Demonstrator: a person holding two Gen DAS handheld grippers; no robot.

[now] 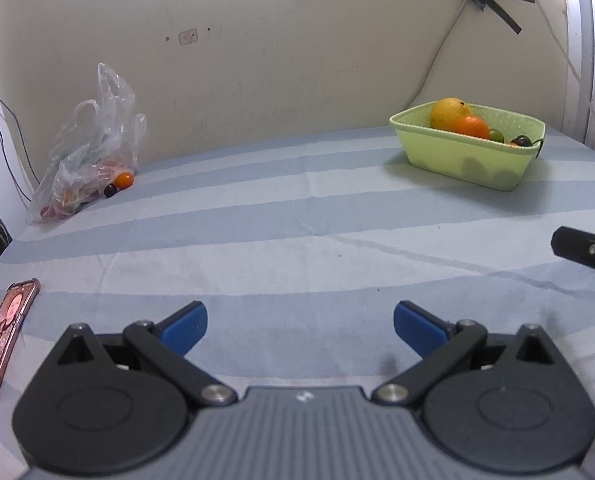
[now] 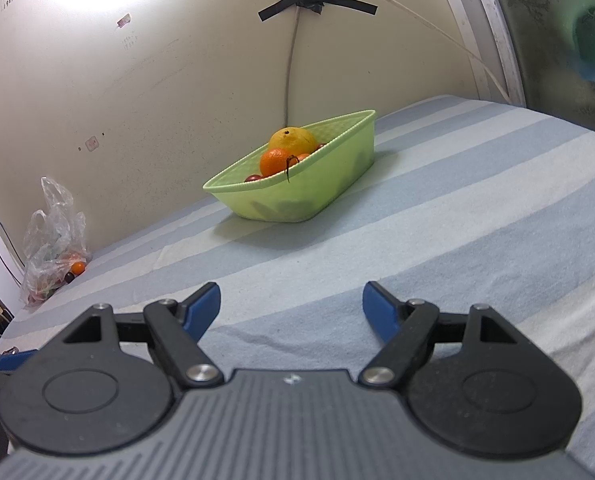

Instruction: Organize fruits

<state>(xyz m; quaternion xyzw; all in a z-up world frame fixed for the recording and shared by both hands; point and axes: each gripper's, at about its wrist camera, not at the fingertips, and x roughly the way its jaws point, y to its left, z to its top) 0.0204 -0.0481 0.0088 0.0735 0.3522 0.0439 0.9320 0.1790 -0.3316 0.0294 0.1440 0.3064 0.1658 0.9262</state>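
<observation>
A light green basket (image 1: 457,152) (image 2: 325,188) stands at the back of the striped cloth, holding a big yellow fruit (image 1: 449,111) (image 2: 291,140), an orange (image 1: 473,126) (image 2: 275,161) and small dark fruits. At the far left a clear plastic bag (image 1: 93,152) (image 2: 53,240) lies against the wall, with a small orange fruit (image 1: 124,179) (image 2: 78,267) and a dark one (image 1: 110,189) at its mouth. My left gripper (image 1: 300,320) is open over bare cloth. My right gripper (image 2: 291,304) is open too, nothing between its fingers, well short of the basket.
A phone in a pink case (image 1: 5,336) lies on the cloth at the near left. The wall (image 1: 257,60) runs behind the table, with cables taped to it above the basket. Part of the other gripper (image 1: 585,246) shows at the right edge of the left wrist view.
</observation>
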